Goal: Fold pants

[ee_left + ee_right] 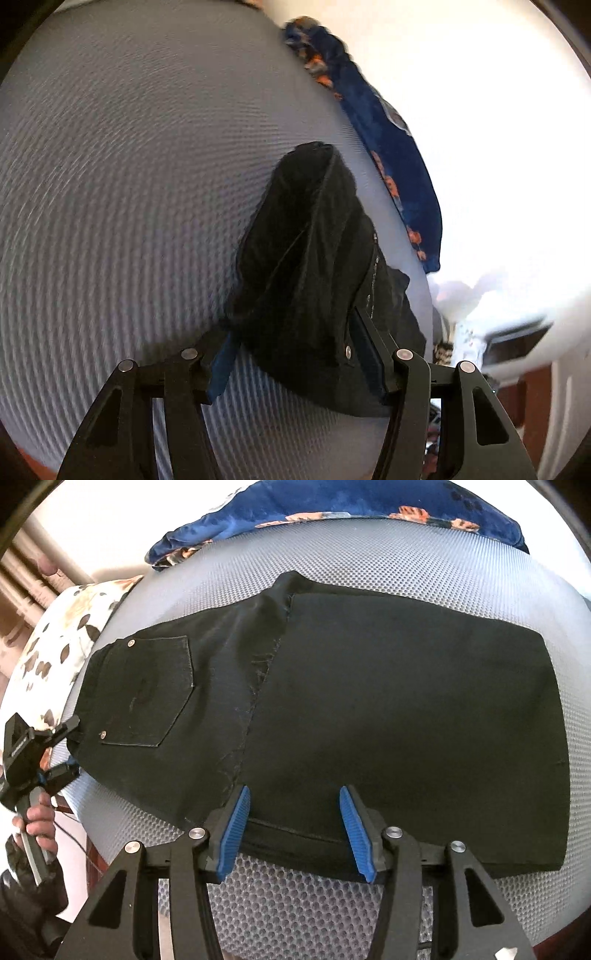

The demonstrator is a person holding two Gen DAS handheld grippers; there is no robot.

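so the black denim pants [332, 709] are laid out flat across the grey honeycomb-textured mattress pad [406, 568], already doubled over with one leg section sitting on top of the other, back pocket with its two metal rivets facing up toward the left end. The right gripper [291, 830] sits at the near edge of the pad with its blue ribbed pads [236, 834] spread wide apart, straddling the hem of the pants but not pinching anything, jaws just released. Over at the left end of the pad the left gripper [74, 746] is at the waistband end; its own camera shows a bunched handful of the black fabric [314, 266] filling the space between the fingers, so it's clamped onto the pants. A blue blanket with orange flowers [332, 506] runs along the far edge of the pad, and a white pillow with brown leaf print [62, 638] sits past the left end
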